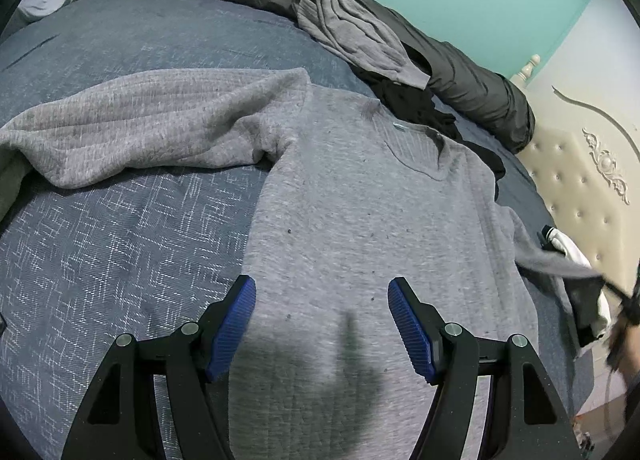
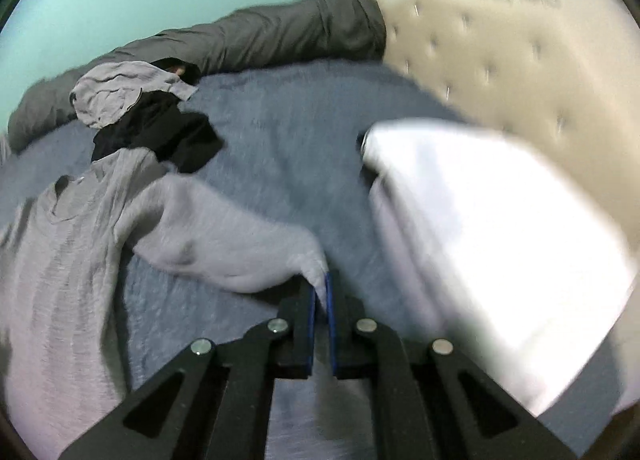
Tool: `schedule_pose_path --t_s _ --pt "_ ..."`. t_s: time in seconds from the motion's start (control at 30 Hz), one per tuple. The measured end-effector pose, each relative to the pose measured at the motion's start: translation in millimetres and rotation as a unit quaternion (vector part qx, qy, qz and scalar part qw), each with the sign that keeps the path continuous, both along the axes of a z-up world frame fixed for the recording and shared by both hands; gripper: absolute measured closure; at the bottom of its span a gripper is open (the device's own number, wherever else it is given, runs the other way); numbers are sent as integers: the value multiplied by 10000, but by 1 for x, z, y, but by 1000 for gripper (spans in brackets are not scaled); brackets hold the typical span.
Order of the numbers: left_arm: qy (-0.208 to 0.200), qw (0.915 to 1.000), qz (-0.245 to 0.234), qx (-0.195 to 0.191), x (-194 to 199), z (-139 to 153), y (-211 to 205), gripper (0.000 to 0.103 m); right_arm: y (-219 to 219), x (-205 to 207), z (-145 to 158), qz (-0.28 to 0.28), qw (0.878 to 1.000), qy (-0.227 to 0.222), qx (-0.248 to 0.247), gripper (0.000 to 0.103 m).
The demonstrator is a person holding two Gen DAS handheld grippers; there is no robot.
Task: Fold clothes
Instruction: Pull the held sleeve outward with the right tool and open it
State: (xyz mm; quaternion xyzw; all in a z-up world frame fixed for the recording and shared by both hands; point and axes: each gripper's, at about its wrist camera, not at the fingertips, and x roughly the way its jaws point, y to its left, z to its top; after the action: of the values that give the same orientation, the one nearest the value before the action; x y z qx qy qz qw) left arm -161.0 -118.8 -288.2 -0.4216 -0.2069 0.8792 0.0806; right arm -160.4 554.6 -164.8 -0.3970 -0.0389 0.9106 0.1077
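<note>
While the left gripper point(image 1: 322, 324) hangs over the lower body of the grey sweater point(image 1: 360, 228) with its 2 blue pads point(image 1: 234, 326) spread wide and nothing between them, the right gripper point(image 2: 320, 292) has its pads point(image 2: 329, 300) pressed narrow on the end of the sweater's sleeve point(image 2: 240, 248). That sleeve stretches away from the right fingers toward the far left, where it joins the sweater's body point(image 2: 60, 260) lying flat on the blue bedspread point(image 2: 280, 132).

Ahead of the left fingers the sweater lies spread, its neckline point(image 1: 416, 148) far ahead and slightly right, its other sleeve point(image 1: 132, 128) bunched ahead and to the left. Left of the left fingers the patterned bedspread point(image 1: 100, 240) is bare. Far ahead and right of them a lighter grey garment point(image 1: 352, 36) lies on a dark grey rolled duvet point(image 1: 460, 72), with a black garment point(image 1: 412, 104) just beyond the neckline.

Right of the right fingers sits a white pillow point(image 2: 500, 228), blurred, and beyond it a cream tufted headboard point(image 2: 500, 40). The right wrist view is motion-blurred, so fine detail there cannot be told.
</note>
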Motion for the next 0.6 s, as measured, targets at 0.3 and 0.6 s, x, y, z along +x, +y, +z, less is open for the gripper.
schedule_pose_path --t_s 0.3,0.6 --pt "23 10000 3 -17 1 3 -2 30 25 -44 79 299 9871 94 1569 99" --pt "-40 10000 3 -21 -2 -2 -1 30 43 -63 73 326 9762 -149 2138 99"
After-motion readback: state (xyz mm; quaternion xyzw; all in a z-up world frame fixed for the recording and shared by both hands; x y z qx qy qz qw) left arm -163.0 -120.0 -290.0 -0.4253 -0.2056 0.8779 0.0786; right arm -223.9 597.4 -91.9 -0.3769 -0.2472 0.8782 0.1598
